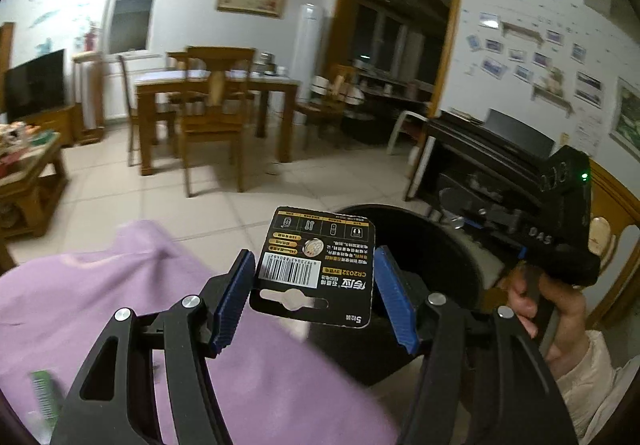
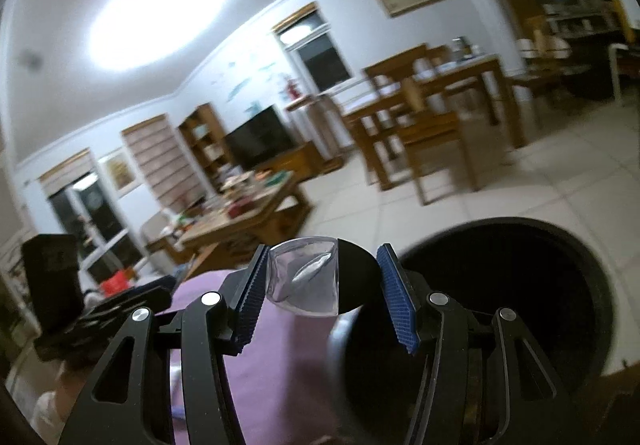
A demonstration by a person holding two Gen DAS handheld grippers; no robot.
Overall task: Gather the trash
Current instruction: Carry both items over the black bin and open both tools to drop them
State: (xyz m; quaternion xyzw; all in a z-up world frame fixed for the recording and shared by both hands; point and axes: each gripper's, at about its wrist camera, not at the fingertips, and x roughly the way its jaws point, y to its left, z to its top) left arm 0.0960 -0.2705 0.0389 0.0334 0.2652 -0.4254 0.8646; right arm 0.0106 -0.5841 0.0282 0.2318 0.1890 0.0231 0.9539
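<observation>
Dim indoors, lit by one ceiling lamp [image 2: 158, 19] blown out to white glare. Blurred across the dining table [image 2: 460, 85] in the right view; bent and dark-cornered at fisheye edges.

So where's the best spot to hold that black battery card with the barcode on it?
Pinch the black cardboard battery card across its two long side edges at mid-height, as the left gripper appears to. The card is flat and thin, faces the camera, and nearly fills the gap between the blue pads.
</observation>
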